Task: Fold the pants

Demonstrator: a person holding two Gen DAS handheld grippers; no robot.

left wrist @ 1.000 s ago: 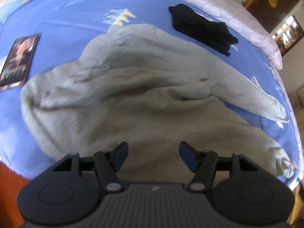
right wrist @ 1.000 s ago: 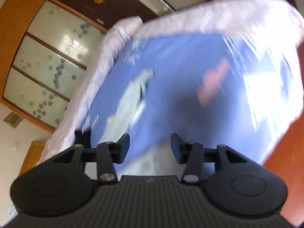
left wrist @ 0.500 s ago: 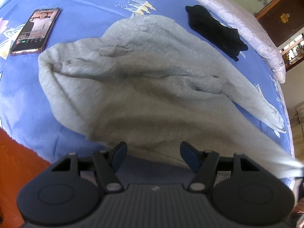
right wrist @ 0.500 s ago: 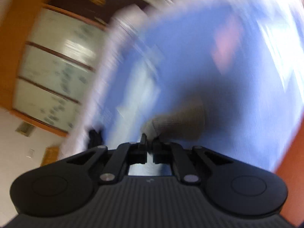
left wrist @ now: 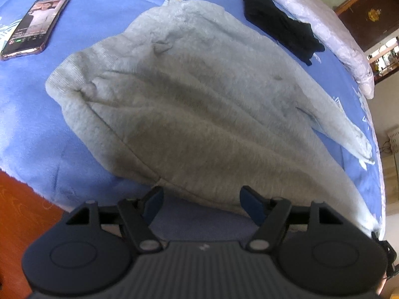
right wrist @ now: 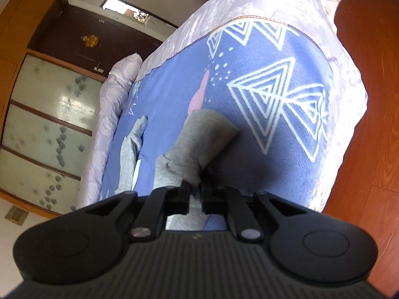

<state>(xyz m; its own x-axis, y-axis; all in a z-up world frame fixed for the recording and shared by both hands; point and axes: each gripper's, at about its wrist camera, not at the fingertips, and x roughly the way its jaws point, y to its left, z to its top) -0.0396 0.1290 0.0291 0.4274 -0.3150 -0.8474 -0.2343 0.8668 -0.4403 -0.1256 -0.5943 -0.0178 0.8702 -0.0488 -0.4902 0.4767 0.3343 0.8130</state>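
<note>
Grey sweatpants (left wrist: 194, 104) lie spread on the blue bedsheet (left wrist: 32, 114), waistband to the left, two legs running to the right. My left gripper (left wrist: 201, 200) is open and empty, just short of the pants' near edge. My right gripper (right wrist: 195, 188) is shut on the ribbed cuff of one grey pant leg (right wrist: 202, 139) and holds it just above the sheet. The other leg's end (right wrist: 131, 149) lies flat to its left.
A phone (left wrist: 35, 26) lies on the sheet at the far left. A black garment (left wrist: 281, 28) lies beyond the pants near the pale quilt edge (left wrist: 331, 32). Orange wood floor (left wrist: 22, 209) lies below the bed's near edge. A dark cabinet (right wrist: 97, 39) stands behind.
My right gripper closed on the pant leg cuff and pulled it outward, straightening the leg. My left gripper drew back to the pants' near edge, staying open.
</note>
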